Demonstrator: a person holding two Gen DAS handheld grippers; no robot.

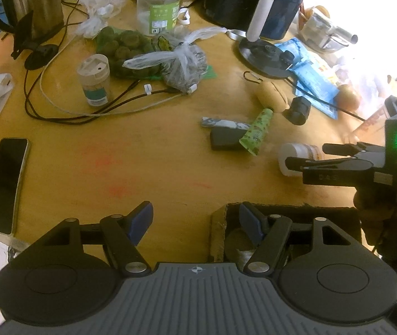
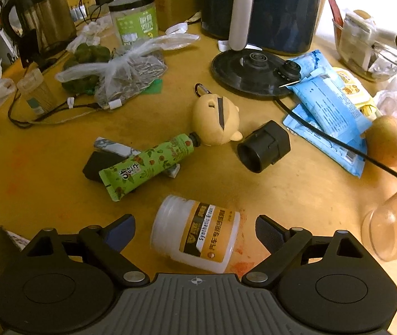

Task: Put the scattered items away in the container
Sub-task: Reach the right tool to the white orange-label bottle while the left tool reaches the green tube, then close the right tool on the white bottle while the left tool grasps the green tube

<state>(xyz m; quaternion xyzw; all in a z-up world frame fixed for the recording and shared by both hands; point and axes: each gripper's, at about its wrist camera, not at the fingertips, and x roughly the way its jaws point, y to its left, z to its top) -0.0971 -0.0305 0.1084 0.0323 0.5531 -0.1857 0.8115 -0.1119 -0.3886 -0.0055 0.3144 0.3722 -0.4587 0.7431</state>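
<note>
Right tool (image 2: 195, 231) spread wide, holding nothing; its fingers flank the white jar (image 2: 195, 236) without touching it. Jar lies on its side on the table (image 2: 296, 189), near edge: translucent white plastic, ribbed neck pointing left, orange label with a black and white band and printed text. Left tool (image 1: 195, 220) also wide open and empty, right finger above the cardboard container (image 1: 218, 234) at the near edge. Green tube (image 2: 148, 164) lies just beyond the jar.
</note>
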